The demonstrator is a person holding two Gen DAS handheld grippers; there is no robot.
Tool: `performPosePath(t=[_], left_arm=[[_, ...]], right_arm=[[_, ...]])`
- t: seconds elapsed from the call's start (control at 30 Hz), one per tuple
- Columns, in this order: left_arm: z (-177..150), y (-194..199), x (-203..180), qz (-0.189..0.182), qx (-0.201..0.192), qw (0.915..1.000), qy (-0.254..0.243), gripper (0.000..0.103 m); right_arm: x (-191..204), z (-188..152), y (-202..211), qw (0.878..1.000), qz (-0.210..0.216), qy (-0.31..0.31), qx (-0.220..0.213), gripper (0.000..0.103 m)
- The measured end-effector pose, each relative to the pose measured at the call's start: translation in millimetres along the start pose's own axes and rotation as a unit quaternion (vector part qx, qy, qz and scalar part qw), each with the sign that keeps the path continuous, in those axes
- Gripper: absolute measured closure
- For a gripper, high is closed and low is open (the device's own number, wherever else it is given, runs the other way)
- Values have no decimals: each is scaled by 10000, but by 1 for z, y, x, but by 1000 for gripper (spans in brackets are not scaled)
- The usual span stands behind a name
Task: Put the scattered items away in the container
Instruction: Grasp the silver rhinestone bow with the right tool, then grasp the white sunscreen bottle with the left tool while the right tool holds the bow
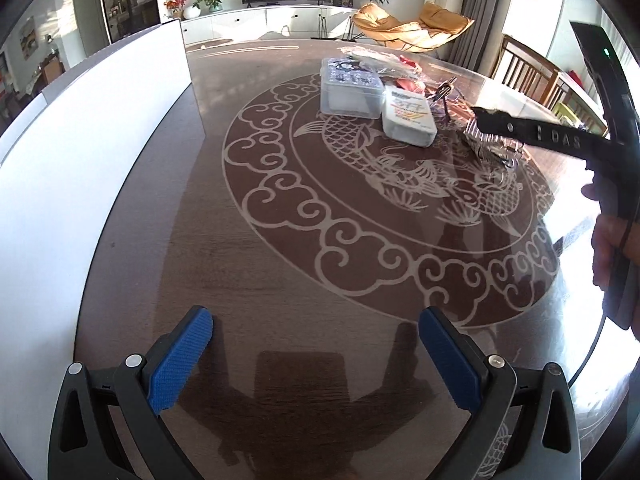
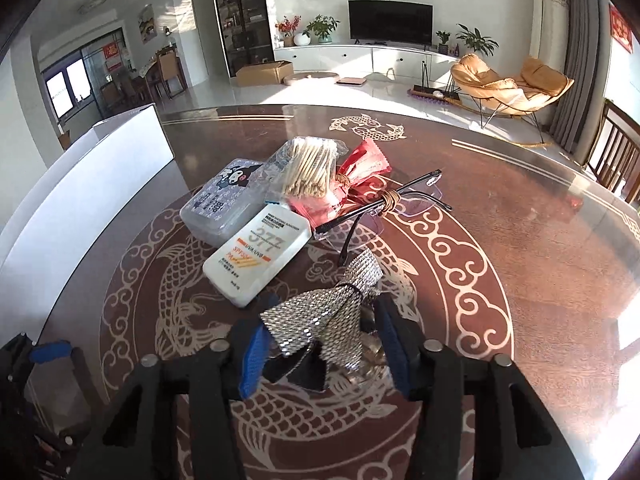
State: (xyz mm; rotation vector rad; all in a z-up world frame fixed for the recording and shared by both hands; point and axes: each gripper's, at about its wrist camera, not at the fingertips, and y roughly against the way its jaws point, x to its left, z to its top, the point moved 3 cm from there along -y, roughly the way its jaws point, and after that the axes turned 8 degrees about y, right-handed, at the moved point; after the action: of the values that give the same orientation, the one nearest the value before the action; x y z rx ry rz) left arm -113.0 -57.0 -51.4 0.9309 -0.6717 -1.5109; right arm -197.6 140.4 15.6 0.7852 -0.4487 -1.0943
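Observation:
My right gripper (image 2: 325,308) is shut on a silver sequinned bow hair clip (image 2: 312,320), its blue pads on either side of it. In the left wrist view the bow (image 1: 490,146) hangs under the right gripper (image 1: 484,128), just above the table. My left gripper (image 1: 316,320) stands open with nothing in it, low over the table. The white container (image 1: 100,140) rises at the left. Piled at mid-table are a white sunscreen bottle (image 2: 256,258), a clear cartoon box (image 2: 224,204), bagged cotton swabs (image 2: 310,164), red packets (image 2: 356,178) and glasses (image 2: 384,208).
The dark round table (image 2: 500,240) has a glass top with a fish pattern. A wooden chair (image 2: 616,152) stands beyond its right edge. A hand (image 1: 608,248) holds the right gripper's handle at the right of the left wrist view.

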Motion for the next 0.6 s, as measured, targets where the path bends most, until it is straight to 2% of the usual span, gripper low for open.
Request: performPosePath(t=[0.07,0.23,0.3,0.43,0.6], left_arm=[[16,-11,-10,-140,-57,9999,-40,0],[63,-55,-47,194,-162,9989,-397,0],[79,-70,-65,193,-103,9977,-644,0],[100,-87,-91,84,-74,9965,-830,0],[121,-99,-99,128,-146,9972,-722,0]], right_arm=[[-5,-25,24,10000,-18,66,-69,62],[-25,-84,75,9995,-224,-78,-222,62],[-31,-99,87,9987,-301,-156,-382,62],[-36,-104,91,9983,-260,-192,-492,62],[-42,-97,86,9980,-65,-305,-551,62]])
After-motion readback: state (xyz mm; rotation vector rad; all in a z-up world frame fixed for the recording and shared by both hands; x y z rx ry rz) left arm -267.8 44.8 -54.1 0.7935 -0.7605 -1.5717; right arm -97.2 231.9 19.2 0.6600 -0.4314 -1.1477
